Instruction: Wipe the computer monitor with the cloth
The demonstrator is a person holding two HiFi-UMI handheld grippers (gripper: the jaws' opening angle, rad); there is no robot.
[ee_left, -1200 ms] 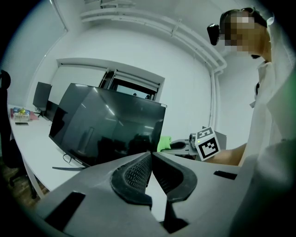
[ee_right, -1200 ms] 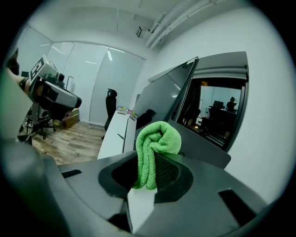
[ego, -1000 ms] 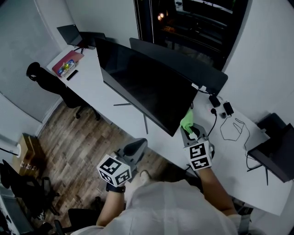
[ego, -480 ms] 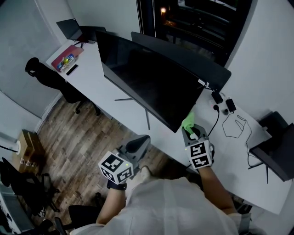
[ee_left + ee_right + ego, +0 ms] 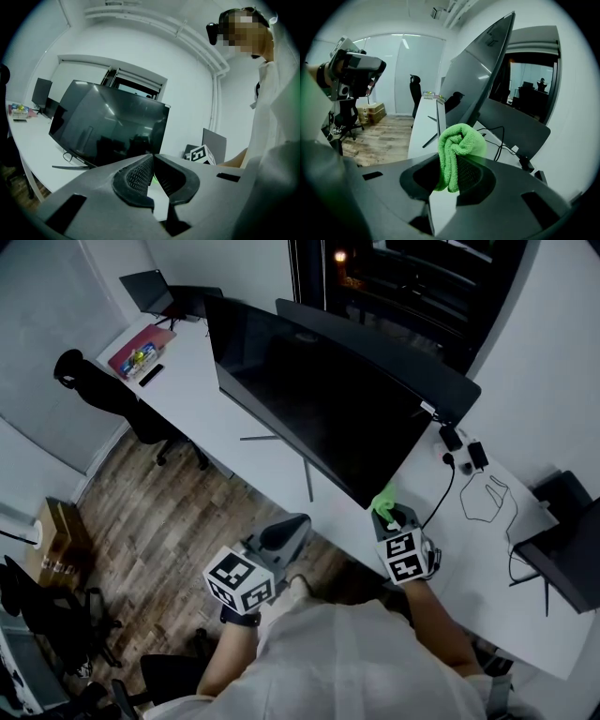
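Cloth is pinched in the right tool, just beside the near lower corner of the monitor, which stretches away ahead and leftward along the tabletop. Left tool, jaws together on nothing, hangs off the tabletop edge, farther away.

- Right gripper holds a green cloth at the lower corner of the dark monitor, over the white tabletop
- Left gripper hangs apart, above the wooden floor
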